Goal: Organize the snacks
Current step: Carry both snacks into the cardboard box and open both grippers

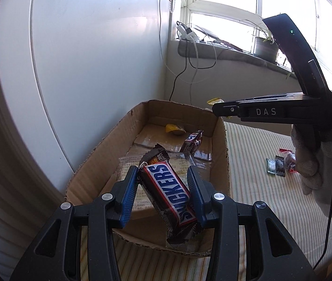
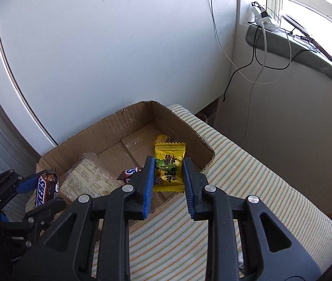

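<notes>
We find the left gripper [image 1: 163, 188] with its jaws closed on a Snickers bar [image 1: 169, 193], held slantwise above the near end of an open cardboard box [image 1: 109, 145]. Beyond these jaws, on the box floor, lie a smaller Snickers pack [image 1: 192, 141] and a yellow sweet [image 1: 174, 129]. The right gripper [image 2: 168, 172] has its jaws clamped narrowly on a yellow candy packet [image 2: 168, 164], held over the box's right side. We note a gloved hand [image 1: 311, 161] gripping that tool's handle. To the right of the left jaws, on the striped surface [image 1: 254, 175], rest a few small wrapped candies [image 1: 280, 165], well apart from the box.
</notes>
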`<action>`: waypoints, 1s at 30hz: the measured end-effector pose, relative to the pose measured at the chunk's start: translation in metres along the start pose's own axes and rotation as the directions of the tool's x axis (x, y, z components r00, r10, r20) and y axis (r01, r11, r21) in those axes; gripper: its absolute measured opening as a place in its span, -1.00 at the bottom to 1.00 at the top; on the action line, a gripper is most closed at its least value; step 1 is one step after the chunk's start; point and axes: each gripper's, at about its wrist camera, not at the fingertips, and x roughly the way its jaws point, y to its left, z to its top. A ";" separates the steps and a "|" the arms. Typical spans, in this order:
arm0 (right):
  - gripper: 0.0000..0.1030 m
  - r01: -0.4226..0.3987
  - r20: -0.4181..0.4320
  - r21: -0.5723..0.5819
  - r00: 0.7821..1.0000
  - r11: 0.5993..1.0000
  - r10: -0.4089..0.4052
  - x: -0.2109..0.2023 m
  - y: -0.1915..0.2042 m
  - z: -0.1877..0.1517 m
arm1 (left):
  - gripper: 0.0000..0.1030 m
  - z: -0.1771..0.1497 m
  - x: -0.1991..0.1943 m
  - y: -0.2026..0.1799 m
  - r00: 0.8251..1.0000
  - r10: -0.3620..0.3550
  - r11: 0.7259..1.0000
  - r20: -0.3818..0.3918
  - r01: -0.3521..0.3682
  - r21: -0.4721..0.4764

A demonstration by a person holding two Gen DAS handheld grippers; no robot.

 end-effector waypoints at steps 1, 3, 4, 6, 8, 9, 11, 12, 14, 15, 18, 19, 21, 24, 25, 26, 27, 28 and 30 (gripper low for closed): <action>-0.52 -0.004 -0.002 0.001 1.000 1.000 0.004 0.003 0.000 0.001 | -0.19 0.000 0.001 -0.001 1.000 0.002 1.000 -0.001 -0.002 0.003; -0.52 -0.012 -0.008 0.009 1.000 1.000 0.012 0.007 -0.001 0.002 | -0.19 0.000 0.002 -0.001 1.000 0.002 1.000 -0.004 -0.002 0.004; -0.52 -0.018 -0.011 0.011 1.000 1.000 0.018 0.009 -0.001 0.002 | -0.19 0.000 0.003 -0.002 1.000 0.004 1.000 -0.004 -0.004 0.006; -0.52 -0.026 -0.017 0.012 1.000 1.000 0.026 0.013 -0.001 0.002 | -0.19 0.000 0.003 -0.004 1.000 0.006 1.000 -0.007 -0.006 0.010; -0.52 -0.030 -0.023 0.010 0.999 0.999 0.030 0.016 0.000 0.001 | -0.19 0.000 0.003 -0.005 1.000 0.005 1.000 -0.008 -0.005 0.012; -0.52 -0.032 -0.026 0.010 0.999 0.999 0.033 0.017 0.000 0.001 | -0.19 0.000 0.003 -0.006 1.000 0.007 1.000 -0.008 -0.007 0.015; -0.52 -0.036 -0.031 0.010 0.999 0.999 0.037 0.019 0.000 0.001 | -0.19 0.000 0.003 -0.006 1.000 0.012 1.000 -0.008 -0.012 0.015; -0.52 -0.038 -0.031 0.009 0.999 0.999 0.038 0.020 0.000 0.001 | -0.19 0.001 0.002 -0.007 1.000 0.015 1.000 -0.006 -0.015 0.017; -0.52 -0.041 -0.025 0.010 0.999 0.999 0.042 0.020 0.001 0.002 | -0.19 0.002 0.000 -0.008 1.000 0.018 1.000 -0.001 -0.018 0.020; -0.52 -0.046 -0.025 0.009 0.999 0.999 0.046 0.020 0.001 0.002 | -0.19 0.002 -0.001 -0.008 1.000 0.020 1.000 0.003 -0.020 0.022; -0.51 -0.045 -0.024 0.007 0.999 0.999 0.045 0.020 0.003 0.002 | -0.19 0.003 -0.002 -0.009 1.000 0.029 0.999 0.010 -0.029 0.025; -0.44 -0.044 -0.022 0.008 0.999 0.999 0.044 0.018 0.004 0.002 | -0.19 0.003 -0.003 -0.010 1.000 0.029 0.999 0.011 -0.029 0.027; -0.11 -0.043 -0.009 0.011 0.999 0.999 0.043 0.014 0.004 0.001 | -0.19 0.004 -0.004 -0.011 0.999 0.030 0.999 0.014 -0.031 0.029; 0.03 -0.044 0.007 0.008 0.999 0.999 0.044 0.007 0.004 0.000 | -0.19 0.003 -0.005 -0.011 0.999 0.036 0.999 0.018 -0.037 0.028; 0.03 -0.039 0.009 0.010 0.999 0.999 0.039 0.005 0.004 0.000 | -0.19 0.004 -0.007 -0.011 0.999 0.037 0.999 0.020 -0.037 0.028; 0.03 -0.038 0.012 0.010 0.999 0.999 0.038 0.002 0.004 0.000 | -0.19 0.004 -0.008 -0.011 0.999 0.038 0.999 0.022 -0.038 0.028; 0.03 -0.035 0.015 0.008 0.999 0.999 0.035 -0.001 0.004 -0.001 | -0.19 0.004 -0.010 -0.012 0.999 0.039 0.999 0.025 -0.039 0.027; 0.04 -0.031 0.019 0.007 0.999 0.999 0.031 -0.004 0.004 -0.001 | -0.19 0.005 -0.011 -0.012 0.999 0.038 0.999 0.027 -0.039 0.028; 0.05 -0.028 0.030 0.009 0.999 1.000 0.028 -0.012 0.004 -0.003 | -0.19 0.005 -0.015 -0.015 0.999 0.042 0.998 0.035 -0.043 0.037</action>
